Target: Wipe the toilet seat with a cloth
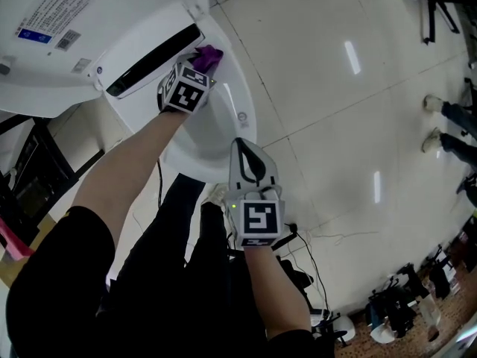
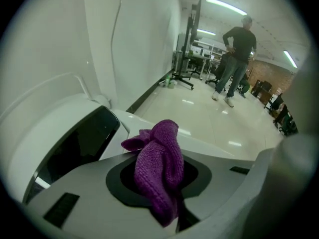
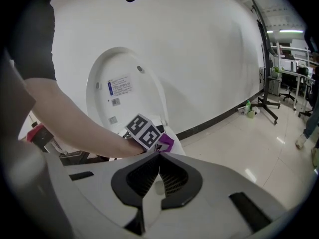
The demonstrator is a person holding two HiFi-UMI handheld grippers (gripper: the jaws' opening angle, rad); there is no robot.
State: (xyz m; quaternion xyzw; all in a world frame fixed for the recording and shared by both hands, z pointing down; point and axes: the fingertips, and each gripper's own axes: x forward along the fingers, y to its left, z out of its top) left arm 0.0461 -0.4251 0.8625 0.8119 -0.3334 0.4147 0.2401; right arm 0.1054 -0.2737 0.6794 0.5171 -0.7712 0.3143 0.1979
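Observation:
The white toilet seat (image 1: 232, 107) lies under the raised lid (image 1: 67, 28), which carries a printed label. My left gripper (image 1: 200, 67) is at the back of the seat near the dark hinge gap (image 1: 153, 58), shut on a purple cloth (image 1: 208, 55). In the left gripper view the cloth (image 2: 160, 168) bunches out of the jaws over the seat's rear (image 2: 149, 121). My right gripper (image 1: 243, 145) hovers over the seat's front rim, shut and holding nothing. In the right gripper view my right gripper (image 3: 158, 156) points at the lid (image 3: 122, 91), the left gripper's marker cube (image 3: 144, 131) and the cloth (image 3: 166, 143).
A tiled floor (image 1: 335, 125) spreads to the right. A person (image 2: 238, 54) stands some way off there, near rolling stands (image 2: 188, 76). Cables (image 1: 317, 248) and gear (image 1: 402, 304) lie by my feet. Dark furniture (image 1: 30, 181) stands left of the toilet.

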